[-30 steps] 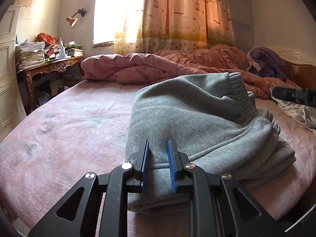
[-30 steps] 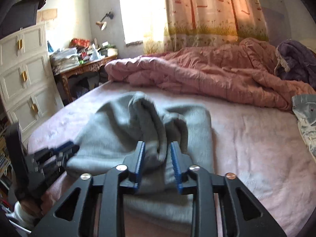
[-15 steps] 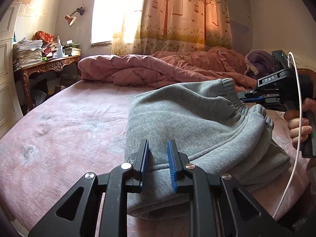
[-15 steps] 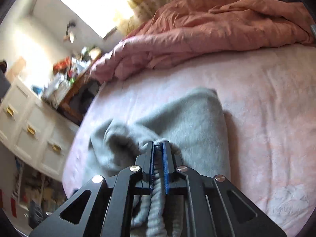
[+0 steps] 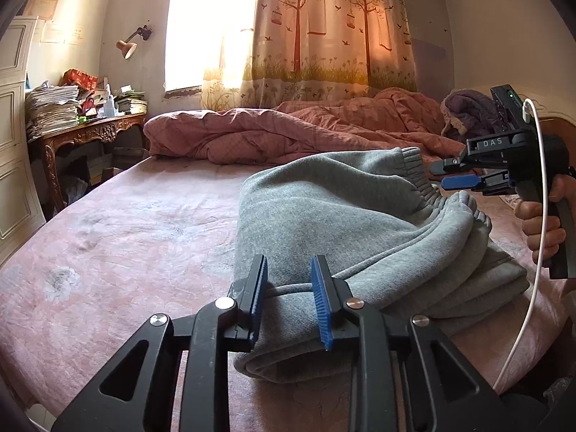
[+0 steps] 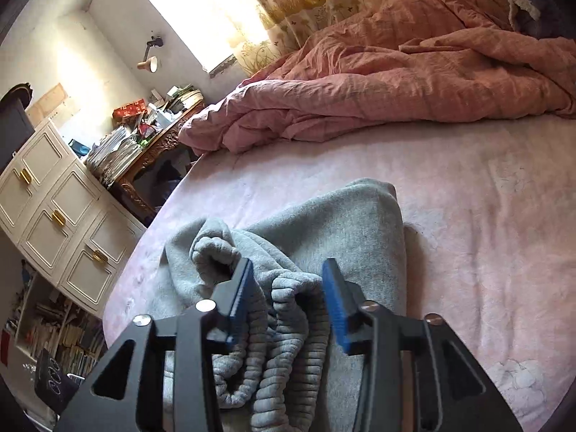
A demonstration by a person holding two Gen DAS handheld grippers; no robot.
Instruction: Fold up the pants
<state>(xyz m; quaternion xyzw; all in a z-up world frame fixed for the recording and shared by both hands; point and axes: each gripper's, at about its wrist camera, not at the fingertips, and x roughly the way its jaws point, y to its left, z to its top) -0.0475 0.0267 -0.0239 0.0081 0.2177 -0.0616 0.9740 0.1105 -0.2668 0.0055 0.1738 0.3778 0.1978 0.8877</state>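
Grey sweatpants (image 5: 345, 223) lie folded in a thick bundle on the pink bed sheet (image 5: 136, 230). My left gripper (image 5: 288, 295) is open, its blue pads either side of the bundle's near folded edge and a drawstring. My right gripper (image 6: 286, 298) is open just above the ribbed waistband (image 6: 288, 327), which bunches between the pads. In the left wrist view the right gripper (image 5: 457, 176) hovers at the bundle's far right end, held by a hand (image 5: 540, 223).
A crumpled pink duvet (image 5: 288, 133) lies across the far side of the bed. A purple garment (image 5: 468, 111) sits at the headboard. A cluttered wooden desk (image 5: 82, 133) and white drawers (image 6: 54, 212) stand left of the bed. A white cable (image 5: 532, 252) hangs from the right gripper.
My right gripper closed on the waistband half a second ago and has now opened, letting it go. The left gripper has stayed open at the near edge.
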